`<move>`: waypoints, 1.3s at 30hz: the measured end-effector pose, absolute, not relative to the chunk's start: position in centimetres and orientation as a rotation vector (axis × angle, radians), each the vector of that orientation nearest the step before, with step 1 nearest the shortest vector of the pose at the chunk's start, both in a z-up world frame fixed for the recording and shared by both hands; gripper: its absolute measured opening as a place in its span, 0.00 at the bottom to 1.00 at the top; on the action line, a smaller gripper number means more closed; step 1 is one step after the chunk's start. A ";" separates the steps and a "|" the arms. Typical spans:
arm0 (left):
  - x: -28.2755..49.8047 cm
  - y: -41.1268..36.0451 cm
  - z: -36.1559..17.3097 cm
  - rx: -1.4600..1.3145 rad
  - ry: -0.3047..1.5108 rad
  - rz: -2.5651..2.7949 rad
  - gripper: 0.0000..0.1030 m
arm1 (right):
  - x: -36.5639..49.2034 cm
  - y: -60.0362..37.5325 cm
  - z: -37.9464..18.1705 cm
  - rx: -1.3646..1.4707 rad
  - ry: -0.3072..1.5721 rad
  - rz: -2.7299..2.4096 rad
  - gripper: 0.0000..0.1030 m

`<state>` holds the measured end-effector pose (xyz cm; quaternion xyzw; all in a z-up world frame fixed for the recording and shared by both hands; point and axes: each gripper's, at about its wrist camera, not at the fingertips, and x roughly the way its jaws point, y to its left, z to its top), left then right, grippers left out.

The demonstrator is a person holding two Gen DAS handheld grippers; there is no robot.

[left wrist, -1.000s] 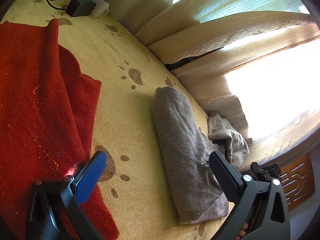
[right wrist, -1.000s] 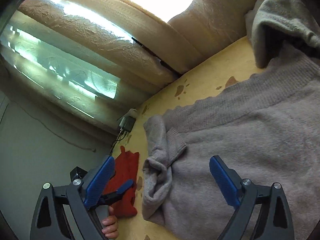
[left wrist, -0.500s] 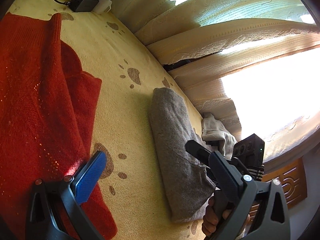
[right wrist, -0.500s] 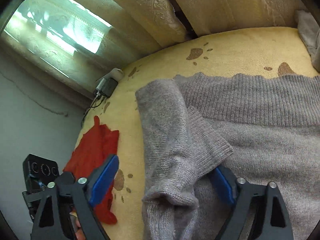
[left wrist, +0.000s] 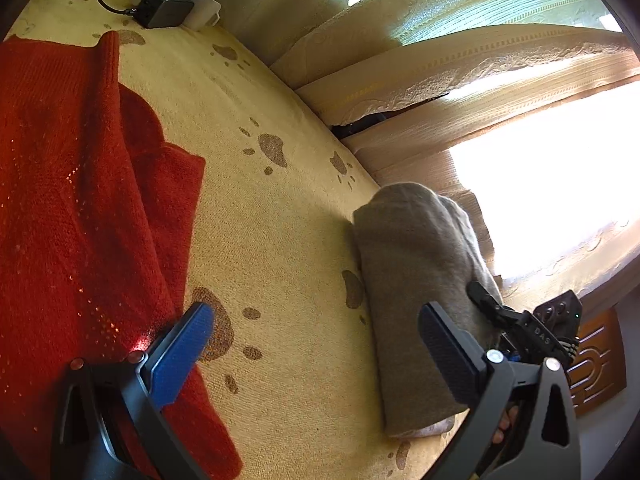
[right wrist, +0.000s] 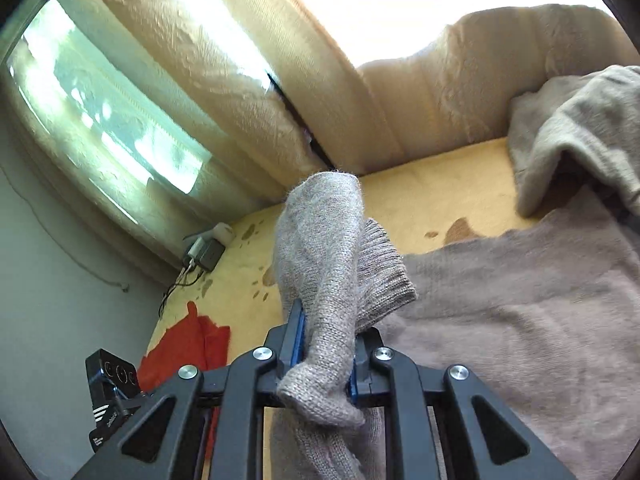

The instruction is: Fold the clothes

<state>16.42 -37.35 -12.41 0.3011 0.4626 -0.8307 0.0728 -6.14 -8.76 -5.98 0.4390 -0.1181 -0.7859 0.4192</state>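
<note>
— What was the right gripper [right wrist: 326,350] doing?
— Its jaws had just closed, clamping the grey sweater's sleeve [right wrist: 320,264] at lower centre.
— And the left gripper [left wrist: 316,344]?
— Spread wide, holding nothing, above the yellow blanket [left wrist: 280,220].

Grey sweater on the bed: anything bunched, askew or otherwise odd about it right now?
The grey sweater's sleeve is bunched up, pinched in the right gripper, whose jaws have just closed on it, with the ribbed cuff flopped sideways. The sweater body lies flat on the yellow blanket. No damage shows.
</note>
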 end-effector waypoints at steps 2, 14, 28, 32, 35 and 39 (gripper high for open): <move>16.4 -37.3 -12.4 0.910 1.375 -2.496 1.00 | -6.7 -5.4 -5.3 1.077 -0.325 -2.045 0.17; 15.7 -35.9 -12.5 0.963 1.192 -2.503 1.00 | -8.7 8.3 -11.7 1.225 -0.502 -2.295 0.14; 14.8 -34.7 -12.4 1.003 1.069 -2.526 1.00 | -9.2 11.1 -12.2 1.296 -0.488 -2.360 0.58; 13.9 -33.2 -11.6 1.034 1.114 -2.580 1.00 | -10.2 11.3 -11.0 1.216 -0.574 -2.309 0.61; 12.9 -31.4 -10.8 1.083 1.174 -2.650 1.00 | -12.1 9.5 -10.1 1.180 -0.500 -2.343 0.64; 11.6 -28.4 -10.2 1.168 1.217 -2.712 1.00 | -14.7 6.6 -11.9 1.284 -0.394 -2.303 0.58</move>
